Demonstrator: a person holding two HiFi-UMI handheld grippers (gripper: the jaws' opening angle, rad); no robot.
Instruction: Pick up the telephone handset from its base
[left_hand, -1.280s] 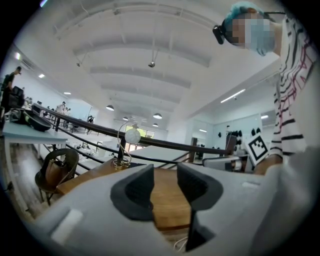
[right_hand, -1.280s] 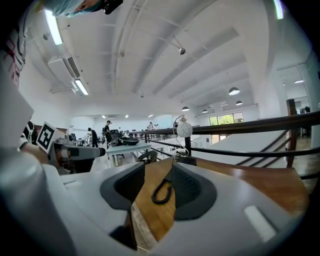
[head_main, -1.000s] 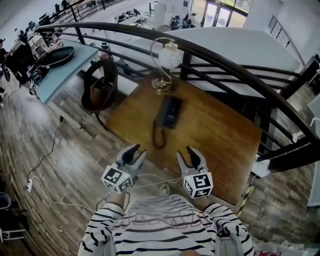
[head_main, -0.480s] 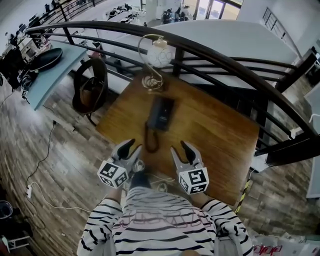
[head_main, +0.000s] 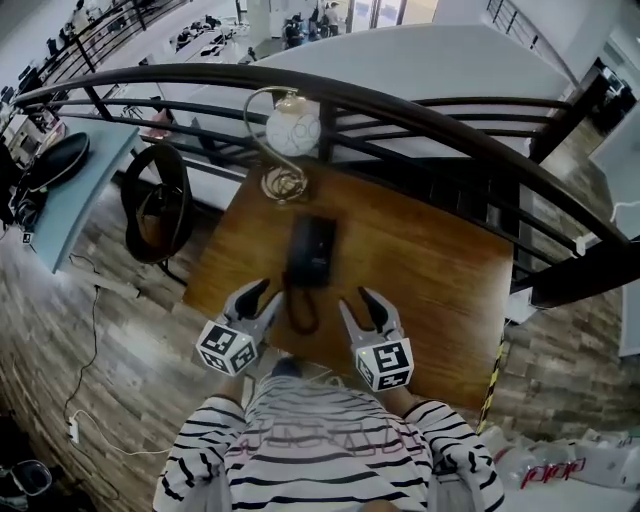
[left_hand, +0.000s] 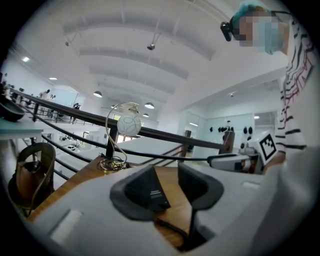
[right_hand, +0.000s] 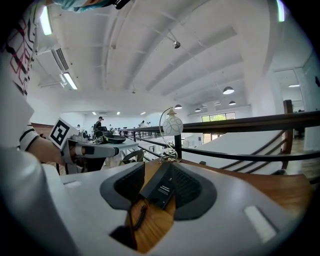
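There is one brown wooden table (head_main: 430, 260) in the middle. On it are one flat black telephone (head_main: 310, 250) and one lamp with a round white ball (head_main: 293, 128). There are two grey grippers near the bottom, the left gripper (head_main: 264, 295) and the right gripper (head_main: 357, 301). One light blue table (head_main: 65, 195) is at the left.

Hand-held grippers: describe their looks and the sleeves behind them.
The left hand-held gripper and right hand-held gripper each have a light grey body, two black-padded jaws and a white cube with black square markers. The sleeves are white with black stripes.
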